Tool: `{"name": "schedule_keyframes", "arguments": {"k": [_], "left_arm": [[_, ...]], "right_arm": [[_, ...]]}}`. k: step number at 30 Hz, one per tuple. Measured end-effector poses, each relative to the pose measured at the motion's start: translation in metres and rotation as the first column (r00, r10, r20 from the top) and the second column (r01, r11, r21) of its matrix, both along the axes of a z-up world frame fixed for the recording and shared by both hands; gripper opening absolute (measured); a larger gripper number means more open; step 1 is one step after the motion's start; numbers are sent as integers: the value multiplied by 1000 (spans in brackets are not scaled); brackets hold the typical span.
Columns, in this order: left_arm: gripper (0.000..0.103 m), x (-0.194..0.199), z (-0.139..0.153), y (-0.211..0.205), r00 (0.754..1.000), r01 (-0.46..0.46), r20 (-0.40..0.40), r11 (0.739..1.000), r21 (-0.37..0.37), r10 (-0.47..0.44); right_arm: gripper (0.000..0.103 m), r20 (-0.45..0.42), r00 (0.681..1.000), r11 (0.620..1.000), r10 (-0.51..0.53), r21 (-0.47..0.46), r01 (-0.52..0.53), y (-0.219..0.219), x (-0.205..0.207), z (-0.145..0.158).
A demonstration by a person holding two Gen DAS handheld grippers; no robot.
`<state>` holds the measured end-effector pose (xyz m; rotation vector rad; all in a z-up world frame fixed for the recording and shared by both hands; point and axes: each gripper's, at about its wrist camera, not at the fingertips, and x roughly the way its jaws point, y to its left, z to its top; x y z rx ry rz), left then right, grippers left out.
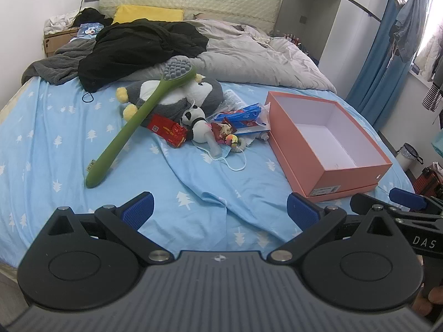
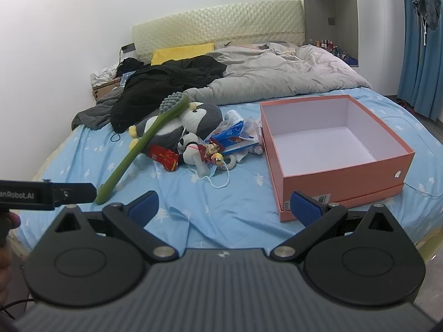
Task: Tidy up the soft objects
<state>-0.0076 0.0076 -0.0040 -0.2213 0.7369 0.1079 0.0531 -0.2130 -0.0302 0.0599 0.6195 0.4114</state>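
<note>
A pile lies mid-bed: a grey penguin plush (image 1: 177, 94) (image 2: 191, 121), a small panda plush (image 1: 195, 121) (image 2: 188, 145), a red packet (image 1: 166, 130) (image 2: 163, 157), blue wrappers (image 1: 241, 114) (image 2: 232, 135) and a face mask (image 1: 221, 155) (image 2: 216, 177). A long green brush (image 1: 133, 121) (image 2: 141, 144) leans across the penguin. An empty orange box (image 1: 346, 177) (image 2: 343, 188) sits to the right. My left gripper (image 1: 220, 213) and right gripper (image 2: 224, 207) hover open near the bed's front edge, well short of the pile, holding nothing.
A black garment (image 1: 133, 47) (image 2: 166, 83), a grey duvet (image 1: 249, 55) (image 2: 277, 74) and a yellow pillow (image 1: 146, 13) (image 2: 182, 51) cover the bed's far half. Blue curtains (image 1: 387, 41) (image 2: 420, 55) hang on the right. The blue sheet (image 1: 55, 138) (image 2: 221, 207) is bare in front.
</note>
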Motion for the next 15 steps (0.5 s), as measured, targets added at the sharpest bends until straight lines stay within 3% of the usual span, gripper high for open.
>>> {"name": "schedule_keyframes", "arguments": {"k": [15], "left_arm": [[103,11,-11,1,1000,-2,-18,1000,-2,2]], "right_arm": [[103,-28,1000,1000,3,-10,-3,5,9,-12]]}}
